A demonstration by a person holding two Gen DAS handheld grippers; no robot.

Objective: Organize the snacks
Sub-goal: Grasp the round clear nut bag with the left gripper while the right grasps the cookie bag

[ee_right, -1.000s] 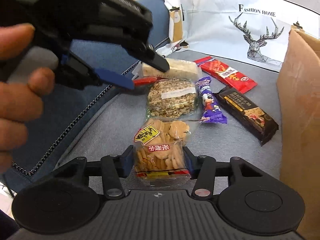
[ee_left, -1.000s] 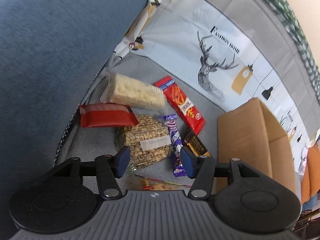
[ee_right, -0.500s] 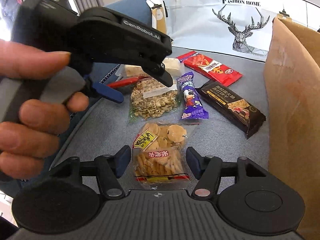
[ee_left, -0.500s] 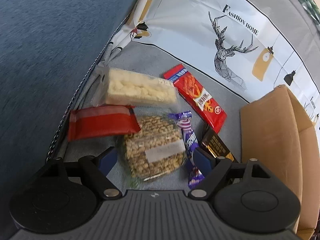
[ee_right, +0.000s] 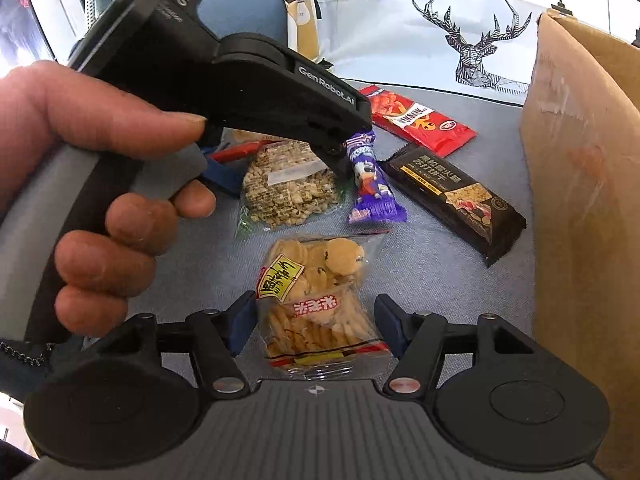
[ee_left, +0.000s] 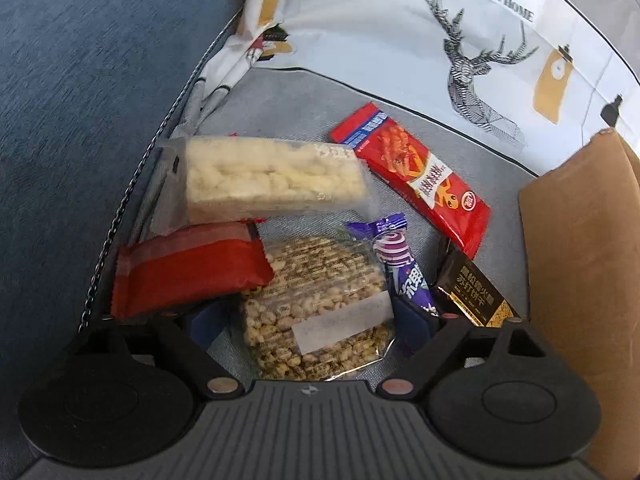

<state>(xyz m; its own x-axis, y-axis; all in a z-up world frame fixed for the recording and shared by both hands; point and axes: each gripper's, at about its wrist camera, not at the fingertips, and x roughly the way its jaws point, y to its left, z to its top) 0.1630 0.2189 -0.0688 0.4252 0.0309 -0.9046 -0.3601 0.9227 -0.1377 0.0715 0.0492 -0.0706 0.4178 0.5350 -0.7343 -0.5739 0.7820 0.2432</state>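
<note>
- Fingers of our left gripper point(ee_left: 316, 320) stand wide apart, straddling the clear bag of puffed-grain squares point(ee_left: 316, 304); the pads do not press it.
- Fingers of our right gripper point(ee_right: 316, 324) are opening, with the bag of small round crackers point(ee_right: 316, 300) between them and a gap showing on each side, so nothing is held.
- Crowding is the main risk on the left: the dark red packet point(ee_left: 188, 272) overlaps the grain bag's left edge and the purple wafer wrapper point(ee_left: 400, 268) lies against its right edge, so we judge that closing could pinch a neighbour as well.
- Slippery film is another: thin, loose wrapping may crumple or slide out, and brittle contents could crack under a hard squeeze.
- Our two grippers work close together; in the right wrist view the left one hangs just beyond the cracker bag, so lifting both together risks a knock.
- Snacks all lie on a grey sofa seat point(ee_right: 432, 248), including the pale rice-cake block point(ee_left: 272, 176), long red packet point(ee_left: 416, 172) and black cracker bar point(ee_right: 456, 196).
- Right of them rises the cardboard box point(ee_right: 580, 200), seemingly the destination; its wall must be cleared.
- Left is the blue cushion point(ee_left: 80, 80), far the deer-print cushion point(ee_left: 440, 40); open seat remains near the box.
</note>
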